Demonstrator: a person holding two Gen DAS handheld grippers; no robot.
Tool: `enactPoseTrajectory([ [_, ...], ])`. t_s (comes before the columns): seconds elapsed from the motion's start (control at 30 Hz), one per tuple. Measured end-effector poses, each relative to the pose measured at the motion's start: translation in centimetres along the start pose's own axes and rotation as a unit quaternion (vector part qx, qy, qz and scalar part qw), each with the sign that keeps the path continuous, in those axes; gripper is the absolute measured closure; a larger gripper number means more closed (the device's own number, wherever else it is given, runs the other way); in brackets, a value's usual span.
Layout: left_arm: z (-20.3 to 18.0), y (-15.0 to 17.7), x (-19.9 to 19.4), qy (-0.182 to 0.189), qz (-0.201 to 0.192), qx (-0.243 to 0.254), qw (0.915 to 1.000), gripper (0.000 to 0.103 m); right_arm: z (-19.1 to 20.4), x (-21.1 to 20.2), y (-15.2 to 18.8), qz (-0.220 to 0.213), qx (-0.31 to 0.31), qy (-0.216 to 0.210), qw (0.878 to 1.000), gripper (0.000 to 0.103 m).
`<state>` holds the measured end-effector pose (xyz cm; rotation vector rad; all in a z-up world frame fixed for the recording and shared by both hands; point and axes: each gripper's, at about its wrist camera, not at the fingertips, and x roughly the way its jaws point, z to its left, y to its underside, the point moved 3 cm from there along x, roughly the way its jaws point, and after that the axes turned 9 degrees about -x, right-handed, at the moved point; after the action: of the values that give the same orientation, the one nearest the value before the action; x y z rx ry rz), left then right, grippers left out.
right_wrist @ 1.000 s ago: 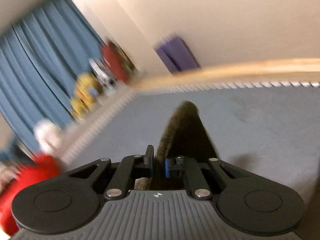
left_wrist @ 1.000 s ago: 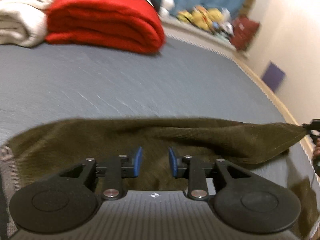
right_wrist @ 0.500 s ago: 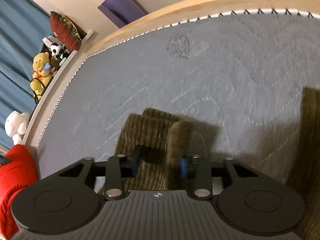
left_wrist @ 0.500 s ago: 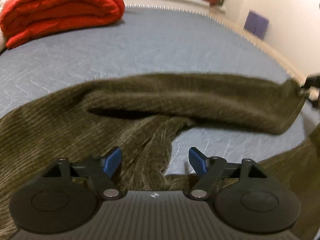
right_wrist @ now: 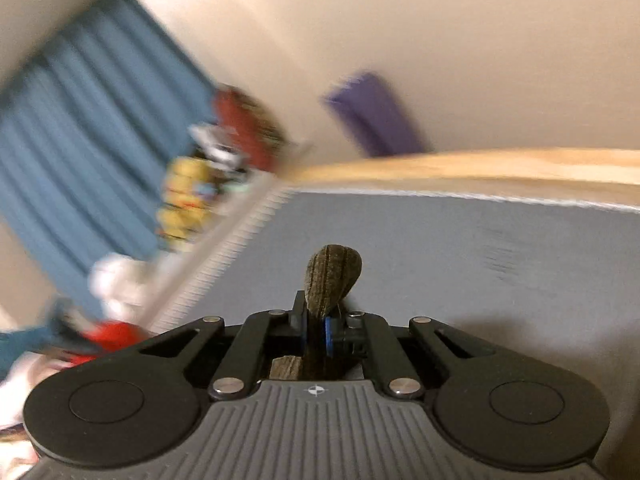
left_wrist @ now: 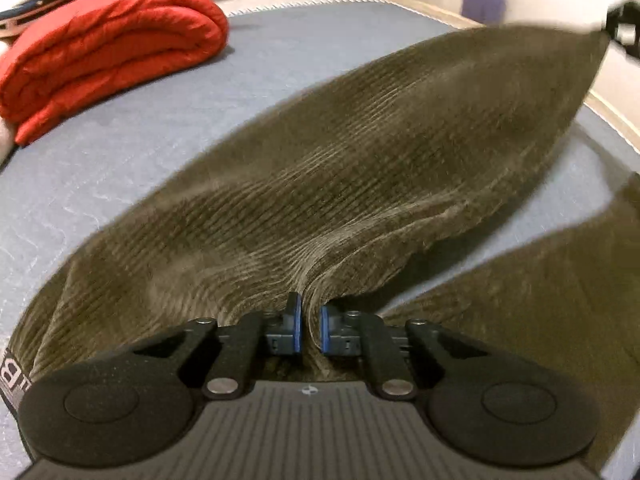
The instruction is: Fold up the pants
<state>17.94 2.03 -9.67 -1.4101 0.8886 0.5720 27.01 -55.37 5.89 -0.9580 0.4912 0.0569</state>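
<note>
**Both grippers pinching the pants, one leg stretched btw them**

Left wrist view, bottom centre: left gripper (left_wrist: 310,328) has its blue pads pressed together w/ a bunched fold of the olive corduroy pants (left_wrist: 360,184) clamped in the gap. From there the fabric fans out wide and runs up toward the upper right of the frame, where it narrows to a point at a dark bit of hardware, prob the other gripper, too blurry to say. A second stretch of the same cloth lies lower right on the grey-blue mattress (left_wrist: 100,168). Further back, upper left, a folded red blanket (left_wrist: 108,48) sits on the mattress.

Right wrist view, pretty motion-blurred: right gripper (right_wrist: 316,330) is squeezed on a small rounded tuft of pants fabric poking up past the pads. Behind it the mattress, then a wooden bed rim (right_wrist: 480,168), blue curtain (right_wrist: 80,140) upper left, purple thing (right_wrist: 376,116) against the wall.
</note>
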Motion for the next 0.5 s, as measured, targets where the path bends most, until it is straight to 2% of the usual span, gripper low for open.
enactPoseTrajectory([
  [0.07, 0.2, 0.8, 0.1, 0.009, 0.016, 0.018, 0.9997, 0.093, -4.1, 1.1, 2.9, 0.043, 0.004, 0.062, 0.997, 0.096],
  [0.13, 0.4, 1.4, 0.5, 0.008, 0.028, 0.027, 0.9992, 0.093, -8.4, 2.7, 6.8, 0.103, 0.010, 0.119, 0.987, 0.096],
  [0.23, 0.6, 1.8, 0.6, 0.010, 0.036, 0.035, 0.9987, 0.093, -12.2, 4.2, 11.3, 0.164, 0.007, 0.153, 0.974, 0.096],
  [0.33, 0.6, 1.9, 0.6, 0.013, 0.047, 0.044, 0.9978, 0.091, -13.1, 4.1, 11.6, 0.142, -0.001, 0.143, 0.979, 0.096],
  [0.37, 0.4, 1.9, 0.6, 0.012, 0.051, 0.046, 0.9976, 0.087, -13.1, 4.1, 11.5, 0.138, -0.010, 0.142, 0.980, 0.096],
  [0.4, 0.3, 2.1, 0.4, 0.012, 0.050, 0.045, 0.9977, 0.087, -13.5, 4.2, 11.6, 0.145, -0.015, 0.145, 0.979, 0.095],
  [0.43, 0.5, 1.8, 0.3, 0.021, 0.043, 0.034, 0.9983, 0.084, -13.6, 4.3, 11.6, 0.156, -0.010, 0.150, 0.976, 0.094],
  [0.5, 1.4, 1.3, -1.0, 0.048, 0.031, -0.006, 0.9984, 0.072, -12.4, 4.0, 11.0, 0.156, -0.017, 0.162, 0.974, 0.087],
])
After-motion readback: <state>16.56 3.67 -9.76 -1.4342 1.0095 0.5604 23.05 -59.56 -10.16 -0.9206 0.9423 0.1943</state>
